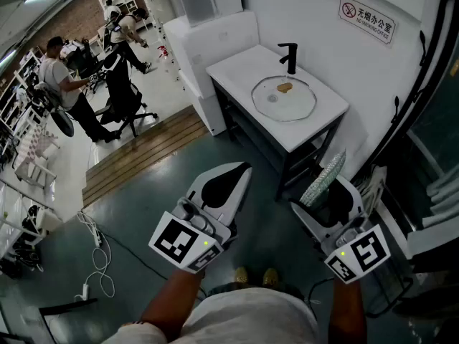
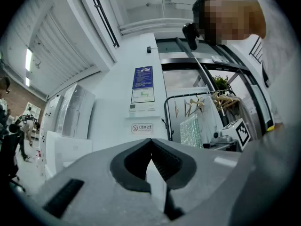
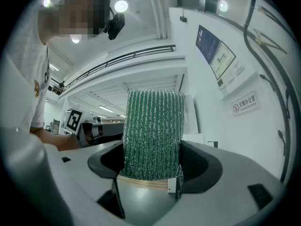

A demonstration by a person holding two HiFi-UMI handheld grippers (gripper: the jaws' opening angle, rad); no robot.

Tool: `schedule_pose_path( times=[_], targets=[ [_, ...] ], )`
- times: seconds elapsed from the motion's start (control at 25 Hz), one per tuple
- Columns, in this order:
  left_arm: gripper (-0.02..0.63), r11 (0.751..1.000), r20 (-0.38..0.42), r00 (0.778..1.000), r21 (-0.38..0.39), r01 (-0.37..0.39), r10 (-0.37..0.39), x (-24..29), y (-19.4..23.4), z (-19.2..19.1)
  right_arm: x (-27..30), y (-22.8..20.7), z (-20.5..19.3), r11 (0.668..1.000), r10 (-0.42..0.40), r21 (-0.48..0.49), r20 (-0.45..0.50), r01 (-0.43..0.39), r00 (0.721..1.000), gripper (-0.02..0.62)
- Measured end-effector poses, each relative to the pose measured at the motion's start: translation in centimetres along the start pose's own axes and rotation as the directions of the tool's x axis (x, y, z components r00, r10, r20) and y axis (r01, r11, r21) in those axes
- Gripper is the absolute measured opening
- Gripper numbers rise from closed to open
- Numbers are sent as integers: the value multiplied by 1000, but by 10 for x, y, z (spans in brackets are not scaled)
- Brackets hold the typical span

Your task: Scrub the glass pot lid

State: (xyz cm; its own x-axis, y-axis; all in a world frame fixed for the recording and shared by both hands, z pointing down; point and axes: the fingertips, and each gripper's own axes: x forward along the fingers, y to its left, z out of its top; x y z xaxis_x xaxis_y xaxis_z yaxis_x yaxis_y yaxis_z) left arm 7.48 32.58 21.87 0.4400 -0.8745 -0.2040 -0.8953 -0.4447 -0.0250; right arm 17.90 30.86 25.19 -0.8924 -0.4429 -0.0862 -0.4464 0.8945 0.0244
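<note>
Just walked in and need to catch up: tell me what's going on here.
A person stands back from a white washstand, a gripper in each hand. The right gripper is shut on a green scouring sponge; the left gripper is shut, empty. The glass pot lid lies on the washstand beside the black faucet, untouched.

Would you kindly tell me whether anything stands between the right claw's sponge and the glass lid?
Nothing visible does. Only floor separates the right claw, shut on the sponge, from the counter where the glass lid lies; the faucet stands behind it.
</note>
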Motion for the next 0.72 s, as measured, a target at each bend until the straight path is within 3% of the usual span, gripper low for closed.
schedule_pose_path(
  times=[0.72],
  targets=[
    [15, 998, -2, 998, 10, -55, 55, 27, -10, -8, -20, -39, 0, 1000, 27, 16, 31, -27, 999, 348]
  ],
)
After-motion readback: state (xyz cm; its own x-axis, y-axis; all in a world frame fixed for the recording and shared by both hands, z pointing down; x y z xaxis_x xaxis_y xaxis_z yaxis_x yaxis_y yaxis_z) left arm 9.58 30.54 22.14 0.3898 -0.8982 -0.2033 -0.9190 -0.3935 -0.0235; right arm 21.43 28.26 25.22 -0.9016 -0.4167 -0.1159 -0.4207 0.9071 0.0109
